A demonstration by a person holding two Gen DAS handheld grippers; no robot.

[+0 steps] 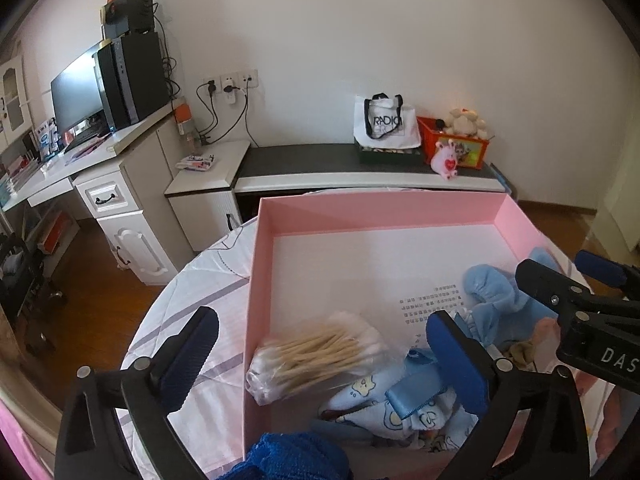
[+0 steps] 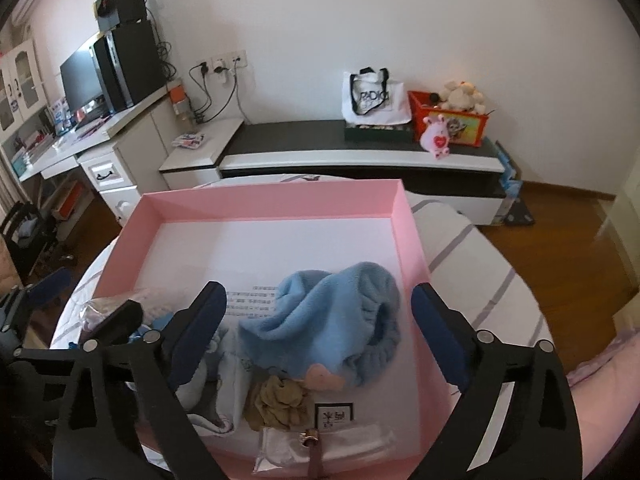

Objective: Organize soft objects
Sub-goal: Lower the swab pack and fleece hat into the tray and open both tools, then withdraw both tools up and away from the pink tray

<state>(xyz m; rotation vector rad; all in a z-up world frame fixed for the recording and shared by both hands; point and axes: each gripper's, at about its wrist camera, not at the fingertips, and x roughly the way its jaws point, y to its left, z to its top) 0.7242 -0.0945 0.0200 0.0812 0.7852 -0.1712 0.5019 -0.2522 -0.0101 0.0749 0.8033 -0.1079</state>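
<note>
bed (image 2: 480, 264); pink box (image 2: 272, 200) far half bare | both hand-held grippers (image 1: 324, 356) (image 2: 320, 320) wide, nothing held

one pink box (image 2: 394, 200), one fluffy blue hat (image 2: 340, 312), one bag of cotton swabs (image 1: 320, 354) by the box's left wall, one tan scrunchie (image 2: 278, 400), one blue ribbon (image 1: 412, 394), two grippers

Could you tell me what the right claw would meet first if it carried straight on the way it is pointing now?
Most likely the light blue fleece hat lying in the pink box: it sits directly between the open right claw fingers. Depth is hard to judge.
</note>
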